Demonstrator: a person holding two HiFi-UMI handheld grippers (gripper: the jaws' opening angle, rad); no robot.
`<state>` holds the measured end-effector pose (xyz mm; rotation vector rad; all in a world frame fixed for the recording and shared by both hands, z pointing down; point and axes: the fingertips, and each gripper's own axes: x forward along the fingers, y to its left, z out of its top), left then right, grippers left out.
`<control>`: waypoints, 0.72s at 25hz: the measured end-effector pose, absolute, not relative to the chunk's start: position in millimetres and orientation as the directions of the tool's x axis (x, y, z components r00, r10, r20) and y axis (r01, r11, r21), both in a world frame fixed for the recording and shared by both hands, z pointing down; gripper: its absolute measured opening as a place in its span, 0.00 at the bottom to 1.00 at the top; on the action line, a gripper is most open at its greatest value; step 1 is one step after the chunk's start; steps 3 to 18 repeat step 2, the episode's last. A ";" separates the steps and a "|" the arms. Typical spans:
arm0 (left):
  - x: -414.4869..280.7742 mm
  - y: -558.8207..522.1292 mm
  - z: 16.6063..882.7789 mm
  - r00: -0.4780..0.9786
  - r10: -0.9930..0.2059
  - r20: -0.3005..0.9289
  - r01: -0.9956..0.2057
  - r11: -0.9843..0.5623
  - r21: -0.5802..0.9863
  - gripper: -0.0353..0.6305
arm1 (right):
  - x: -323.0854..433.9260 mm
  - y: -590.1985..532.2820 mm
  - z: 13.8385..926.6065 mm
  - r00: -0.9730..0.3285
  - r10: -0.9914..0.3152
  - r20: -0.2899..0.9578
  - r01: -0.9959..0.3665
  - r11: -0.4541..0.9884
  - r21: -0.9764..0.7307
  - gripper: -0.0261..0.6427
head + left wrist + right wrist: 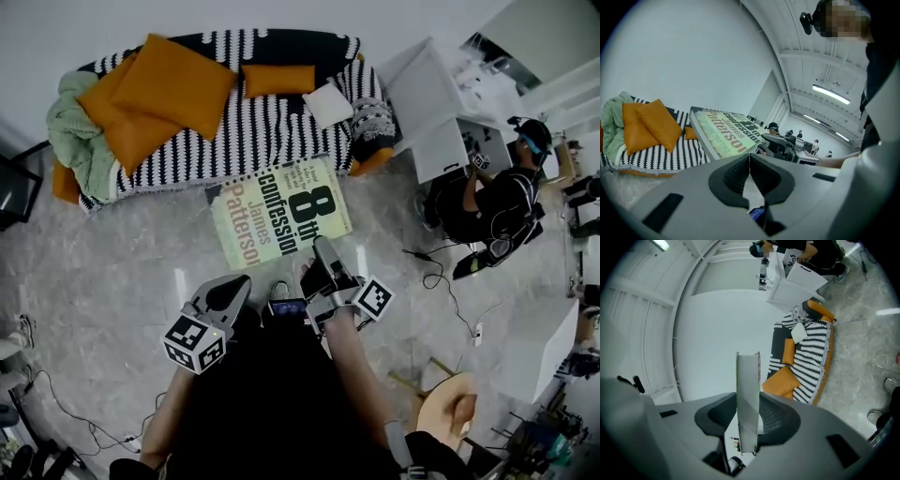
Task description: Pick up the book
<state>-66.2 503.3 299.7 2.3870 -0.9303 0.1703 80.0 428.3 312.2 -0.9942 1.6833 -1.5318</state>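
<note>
The book (281, 211) is a large pale green paperback with big black title print. It hangs face up above the marble floor in front of the sofa. My right gripper (325, 251) is shut on its near edge. In the right gripper view the book (748, 390) stands edge-on, clamped between the two dark pads (776, 418). My left gripper (232, 289) hovers to the left of the book and below it, apart from it. In the left gripper view its jaws (749, 161) meet with nothing between them, and the book (724, 131) shows beyond, tilted.
A black-and-white striped sofa (272, 131) holds orange cushions (169, 89), a green blanket (75, 136) and a white pad (328, 103). A person (497, 202) sits at a white desk (427, 94) on the right. A cable (441, 281) trails across the floor near a wooden stool (450, 408).
</note>
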 end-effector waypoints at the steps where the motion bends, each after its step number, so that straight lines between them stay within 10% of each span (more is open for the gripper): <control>1: -60.4 504.5 299.7 0.750 -0.583 0.311 -0.656 -0.599 0.459 0.08 | 86.0 430.1 313.5 -0.503 -0.864 0.030 -0.107 0.028 -0.994 0.28; 18: -54.8 505.7 299.7 0.750 -0.583 0.312 -0.657 -0.600 0.457 0.07 | 91.8 431.9 314.8 -0.502 -0.864 0.033 -0.105 0.024 -0.994 0.28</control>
